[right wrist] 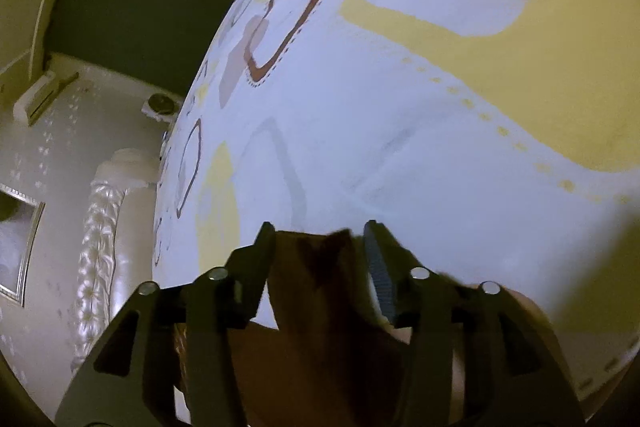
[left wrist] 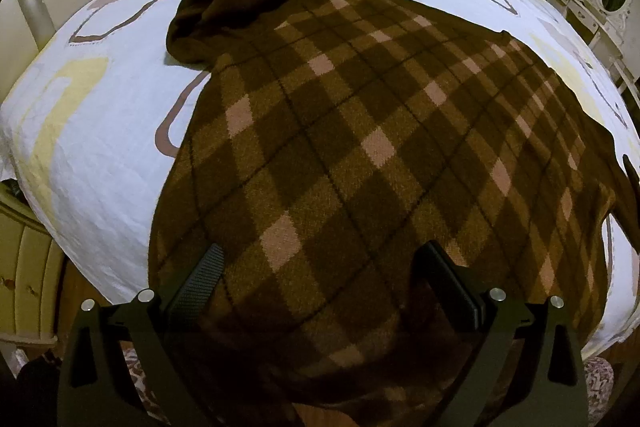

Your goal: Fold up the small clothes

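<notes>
1. The brown checked sweater (left wrist: 360, 131) was lying spread flat on the bed (left wrist: 100, 155), covering most of the middle of the white bedsheet with its yellow and brown shapes.
2. Its dark brown collar (left wrist: 232, 11) was bunched up at the far end of the sweater, resting on the sheet.
3. The near hem of the sweater hung over the bed's front edge, right under the left gripper (left wrist: 316, 267).
4. The left gripper's fingers (left wrist: 200, 279) were spread wide above the sweater's near end. The checked cloth showed between them, but neither pad pressed on it as far as I could see, so it had hold of nothing.
5. The right gripper (right wrist: 320, 239) was off past the sweater's side, pointed out over bare sheet.
6. Its fingers (right wrist: 376, 267) stood partly apart, with a dark brown flap of the sweater (right wrist: 316, 287) standing up between them. The pads looked clear of the cloth on both sides, so it was loose in the gap rather than pinched. That picture was a bit blurry though.
7. A padded cream headboard (right wrist: 96, 247) ran along the bed's left side in the right wrist view.
</notes>
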`<state>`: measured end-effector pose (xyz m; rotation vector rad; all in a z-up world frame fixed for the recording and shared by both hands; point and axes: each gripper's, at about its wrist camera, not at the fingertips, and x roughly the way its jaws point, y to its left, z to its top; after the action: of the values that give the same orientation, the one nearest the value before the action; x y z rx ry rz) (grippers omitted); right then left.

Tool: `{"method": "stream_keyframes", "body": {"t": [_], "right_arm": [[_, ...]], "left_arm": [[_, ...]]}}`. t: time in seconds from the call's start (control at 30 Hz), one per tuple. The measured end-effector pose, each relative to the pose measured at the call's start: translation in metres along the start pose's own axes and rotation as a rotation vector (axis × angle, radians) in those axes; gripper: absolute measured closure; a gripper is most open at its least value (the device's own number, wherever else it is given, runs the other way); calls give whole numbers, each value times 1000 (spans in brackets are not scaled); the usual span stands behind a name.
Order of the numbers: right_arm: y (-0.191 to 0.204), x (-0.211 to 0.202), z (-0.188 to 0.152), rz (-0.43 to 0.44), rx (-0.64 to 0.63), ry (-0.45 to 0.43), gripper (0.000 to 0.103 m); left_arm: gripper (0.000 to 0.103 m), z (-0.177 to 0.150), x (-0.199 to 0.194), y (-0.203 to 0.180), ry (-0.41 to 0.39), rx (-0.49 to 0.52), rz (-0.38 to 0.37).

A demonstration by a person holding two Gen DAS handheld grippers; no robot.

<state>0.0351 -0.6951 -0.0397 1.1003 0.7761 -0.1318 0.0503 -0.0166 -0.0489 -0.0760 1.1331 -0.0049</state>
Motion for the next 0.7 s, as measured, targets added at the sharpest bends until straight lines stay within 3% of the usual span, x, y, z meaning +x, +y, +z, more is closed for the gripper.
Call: {"method": "stream_keyframes", "body": {"t": [0.07,0.13,0.27,0.47,0.6,0.7], "right_arm": [[4,4,1,-2,-17,16,61],[10,8,-1,-13,-47,63,94],[15,-12,-8,3,-79,26,94],[-6,-105,-20,73,-30,-185,94],[-48,-170,-43,3,8,-312,94],[-84,-182,-60,-52,67,-313,95]], "left_arm": [[5,1,0,0,0,-2,0],[5,1,0,0,0,-2,1],[5,1,0,1,1,-4,-4],[5,-1,-7,0,-10,0,-13],[5,-2,-11,-2,-19,-4,-21],[5,-3,-12,-6,-20,6,-23]]}}
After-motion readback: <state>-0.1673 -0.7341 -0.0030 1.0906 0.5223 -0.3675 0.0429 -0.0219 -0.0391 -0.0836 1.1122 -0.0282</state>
